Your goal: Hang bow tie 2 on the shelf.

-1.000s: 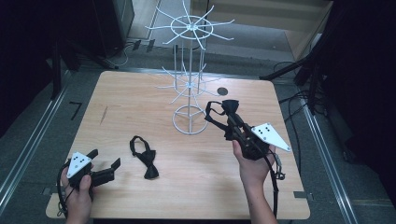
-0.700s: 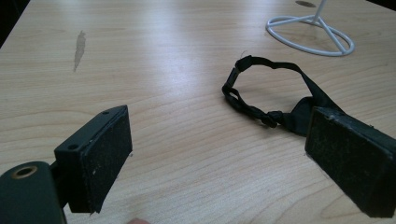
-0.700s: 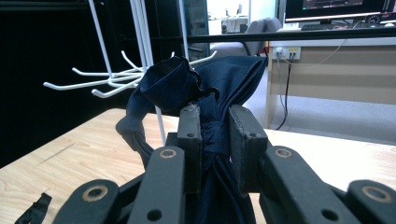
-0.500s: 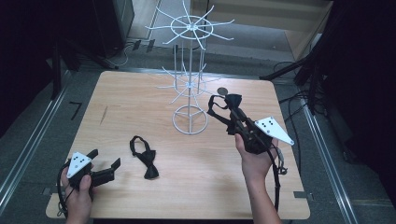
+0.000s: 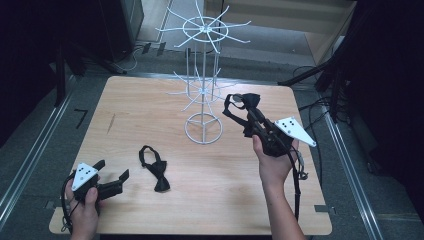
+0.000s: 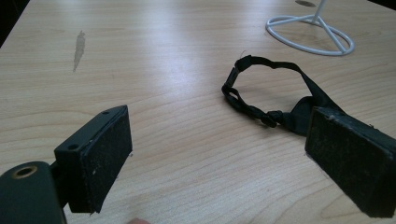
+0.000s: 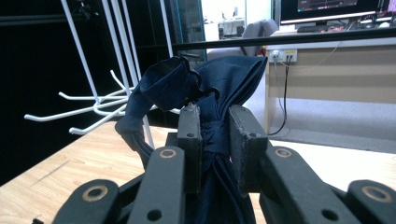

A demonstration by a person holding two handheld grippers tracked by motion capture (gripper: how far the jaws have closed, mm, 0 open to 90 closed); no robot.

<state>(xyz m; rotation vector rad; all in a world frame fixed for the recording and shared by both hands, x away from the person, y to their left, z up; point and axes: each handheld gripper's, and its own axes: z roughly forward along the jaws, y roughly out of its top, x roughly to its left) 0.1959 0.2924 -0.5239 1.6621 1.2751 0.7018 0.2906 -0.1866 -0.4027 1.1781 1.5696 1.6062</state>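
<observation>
Low at the near left corner of the wooden table (image 5: 150,105): left gripper (image 5: 111,180) held in a hand (image 5: 82,210), resting just above the surface, jaws spread wide apart with nothing between them; in the left gripper view, the two black pads (image 6: 105,158) flanking bare wood. Just right of it, lying flat on the table and apart from the jaws: a black bow tie (image 5: 154,170), strap looped toward the far side, knot end nearer the front edge; seen up close as a thin buckled loop (image 6: 261,88) with the bow partly hidden behind the right pad. Farther right, at mid-table toward the back: a white wire display stand (image 5: 202,90), round base ring on the wood, two tiers of hooked arms radiating from the upright pole. Right of the stand, raised above the table: right gripper (image 5: 248,114) held in a hand (image 5: 272,165), clamped on a dark navy bow tie (image 7: 205,88), fabric bunched between the closed jaws, close to the stand's lower arms (image 7: 84,105) though contact cannot be told.
</observation>
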